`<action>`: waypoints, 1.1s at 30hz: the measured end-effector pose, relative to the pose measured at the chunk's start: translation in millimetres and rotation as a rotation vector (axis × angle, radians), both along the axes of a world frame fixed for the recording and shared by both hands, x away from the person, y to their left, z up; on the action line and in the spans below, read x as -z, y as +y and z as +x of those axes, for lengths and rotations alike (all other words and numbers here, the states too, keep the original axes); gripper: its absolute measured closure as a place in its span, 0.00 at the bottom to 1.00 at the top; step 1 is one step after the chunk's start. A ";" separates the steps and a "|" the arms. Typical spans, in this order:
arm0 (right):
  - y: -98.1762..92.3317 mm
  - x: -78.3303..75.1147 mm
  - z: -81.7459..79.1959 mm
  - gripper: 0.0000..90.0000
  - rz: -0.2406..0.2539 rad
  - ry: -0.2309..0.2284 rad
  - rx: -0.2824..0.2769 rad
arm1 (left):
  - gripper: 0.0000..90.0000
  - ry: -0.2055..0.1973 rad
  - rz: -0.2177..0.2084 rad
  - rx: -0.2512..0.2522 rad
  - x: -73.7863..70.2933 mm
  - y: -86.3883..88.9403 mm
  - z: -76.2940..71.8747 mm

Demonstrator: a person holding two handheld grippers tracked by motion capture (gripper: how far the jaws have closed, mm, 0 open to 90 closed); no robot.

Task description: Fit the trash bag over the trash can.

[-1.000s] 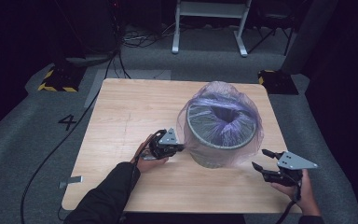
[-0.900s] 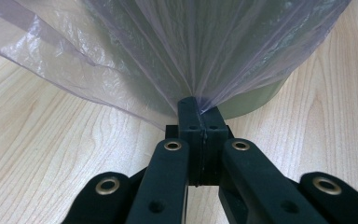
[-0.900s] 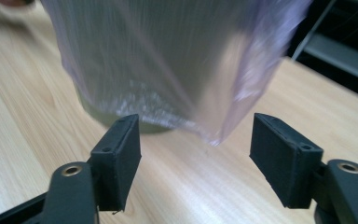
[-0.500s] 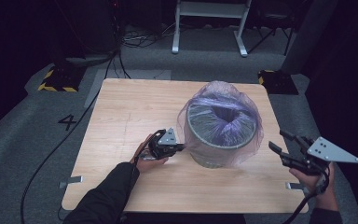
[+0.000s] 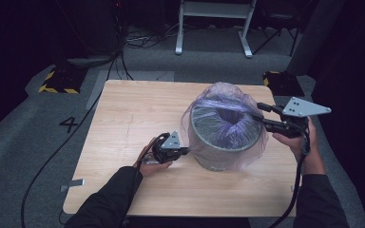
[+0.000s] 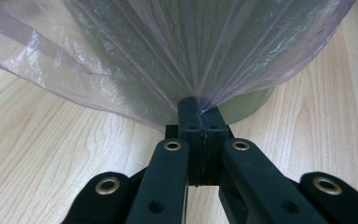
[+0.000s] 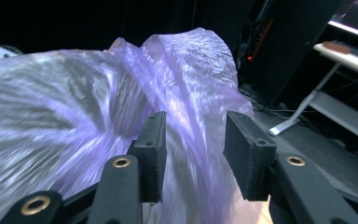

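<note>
A round grey bin stands right of the table's middle, lined and draped with a thin purple plastic bag. My left gripper lies low at the bin's left side, shut on a gathered pinch of the bag, which fans out taut from the jaws over the bin's wall. My right gripper is raised at the bin's right rim. Its jaws have just been closing and stand apart, with loose bag film between them and no pad pressing on it.
The wooden table is bare to the left and in front of the bin. On the floor behind stand a white-legged frame and two yellow-black striped blocks. A black cable runs along the left floor.
The right gripper rose from the table's right front edge to the bin's right rim, and its jaws narrowed around the bag. The left gripper kept still, holding the bag.
</note>
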State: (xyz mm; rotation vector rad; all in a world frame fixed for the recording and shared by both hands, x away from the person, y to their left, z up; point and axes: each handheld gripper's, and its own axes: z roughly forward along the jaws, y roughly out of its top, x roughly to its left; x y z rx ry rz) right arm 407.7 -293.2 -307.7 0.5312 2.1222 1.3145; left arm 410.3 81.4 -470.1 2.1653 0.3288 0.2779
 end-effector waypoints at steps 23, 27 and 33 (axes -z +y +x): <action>11.4 10.1 69.2 1.00 0.039 0.122 0.178 | 1.00 0.003 0.023 0.015 3.4 -1.3 -1.4; 8.6 12.4 79.0 1.00 0.035 0.133 0.231 | 1.00 -0.001 0.030 0.013 3.6 -0.6 -1.6; 2.2 24.3 94.4 1.00 0.048 0.196 0.269 | 1.00 -0.007 0.023 -0.002 3.4 3.5 0.2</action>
